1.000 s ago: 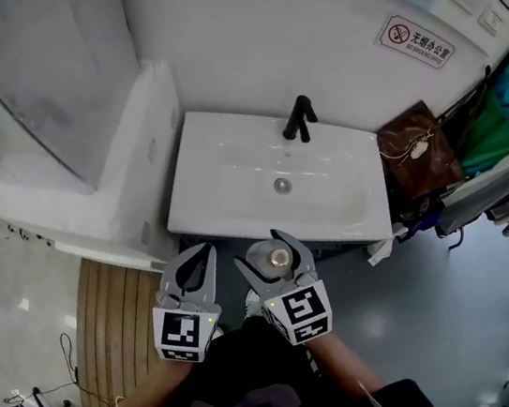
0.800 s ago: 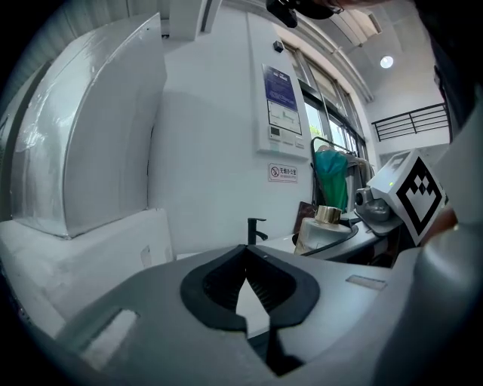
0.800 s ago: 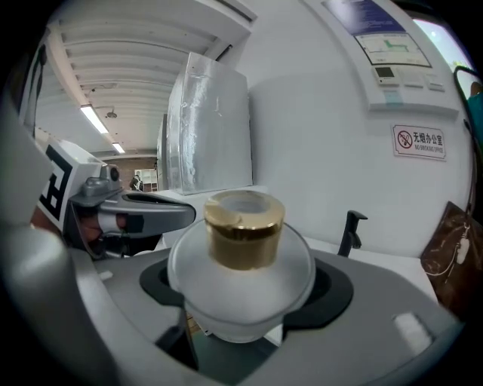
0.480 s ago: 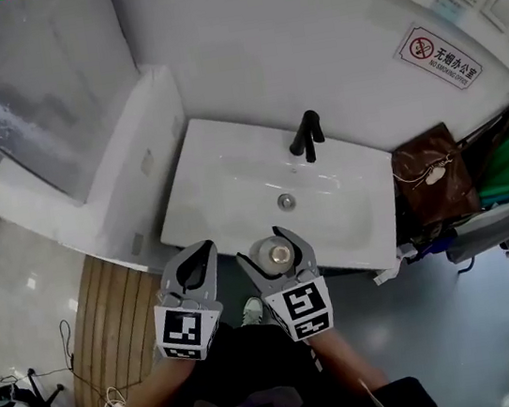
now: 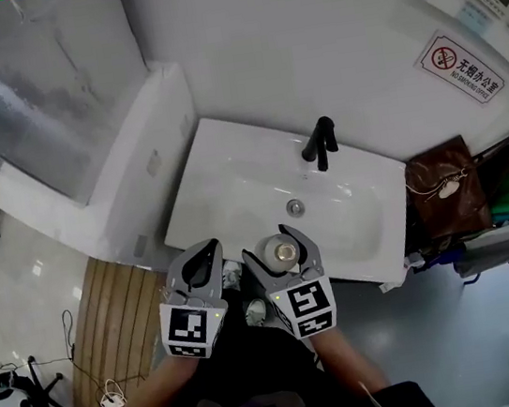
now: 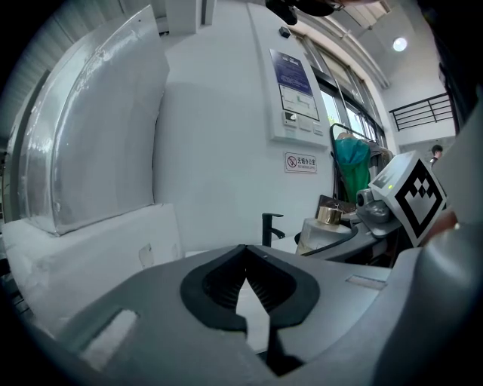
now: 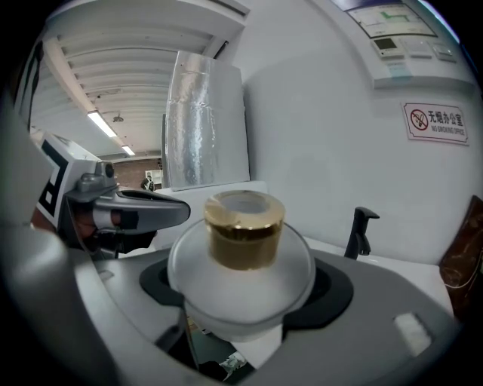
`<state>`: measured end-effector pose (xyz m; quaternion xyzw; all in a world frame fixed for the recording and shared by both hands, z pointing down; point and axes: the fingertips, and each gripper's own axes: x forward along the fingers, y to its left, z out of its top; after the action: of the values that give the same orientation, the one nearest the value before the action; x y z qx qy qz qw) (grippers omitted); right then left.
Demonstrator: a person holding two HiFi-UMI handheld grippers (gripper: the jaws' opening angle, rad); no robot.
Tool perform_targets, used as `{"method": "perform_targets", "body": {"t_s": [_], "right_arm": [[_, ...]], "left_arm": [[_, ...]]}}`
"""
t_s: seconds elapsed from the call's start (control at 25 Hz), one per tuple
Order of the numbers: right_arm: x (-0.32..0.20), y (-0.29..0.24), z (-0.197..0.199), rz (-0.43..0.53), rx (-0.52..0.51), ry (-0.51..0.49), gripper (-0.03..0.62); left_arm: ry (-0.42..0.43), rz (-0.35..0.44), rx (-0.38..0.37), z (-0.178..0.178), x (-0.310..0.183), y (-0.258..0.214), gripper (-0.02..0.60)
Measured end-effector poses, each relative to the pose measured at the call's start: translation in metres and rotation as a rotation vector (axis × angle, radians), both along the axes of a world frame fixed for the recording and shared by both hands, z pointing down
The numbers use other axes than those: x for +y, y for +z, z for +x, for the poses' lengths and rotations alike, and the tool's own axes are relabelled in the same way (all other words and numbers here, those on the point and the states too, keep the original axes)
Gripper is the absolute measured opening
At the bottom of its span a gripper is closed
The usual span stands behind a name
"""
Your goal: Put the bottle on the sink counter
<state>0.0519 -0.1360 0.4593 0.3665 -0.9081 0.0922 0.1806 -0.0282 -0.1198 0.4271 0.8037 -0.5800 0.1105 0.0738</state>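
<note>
A round white bottle with a gold cap sits upright between the jaws of my right gripper, which is shut on its wide body. In the head view the bottle hangs just short of the near edge of the white sink counter. My left gripper is beside it on the left, shut and holding nothing. In the left gripper view the bottle shows at the right.
A black faucet stands at the back of the basin, with the drain in the middle. A white toilet tank is left of the sink. A brown bag hangs at the right. A wooden mat lies on the floor.
Both grippers and the bottle have come closer to the sink's near edge. The sink now fills more of the head view.
</note>
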Motion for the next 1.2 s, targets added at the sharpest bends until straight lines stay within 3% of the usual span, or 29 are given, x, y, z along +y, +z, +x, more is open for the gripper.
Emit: {"method": "perform_targets", "body": {"t_s": [0.72, 1.2], "right_arm": [[-0.112, 0.031, -0.03, -0.037, 0.066, 0.042, 0.341], [-0.187, 0.052, -0.058, -0.044, 0.09, 0.055, 0.34]], "left_arm": [[0.002, -0.034, 0.046, -0.023, -0.113, 0.03, 0.003], [-0.031, -0.07, 0.038, -0.048, -0.181, 0.061, 0.003]]}}
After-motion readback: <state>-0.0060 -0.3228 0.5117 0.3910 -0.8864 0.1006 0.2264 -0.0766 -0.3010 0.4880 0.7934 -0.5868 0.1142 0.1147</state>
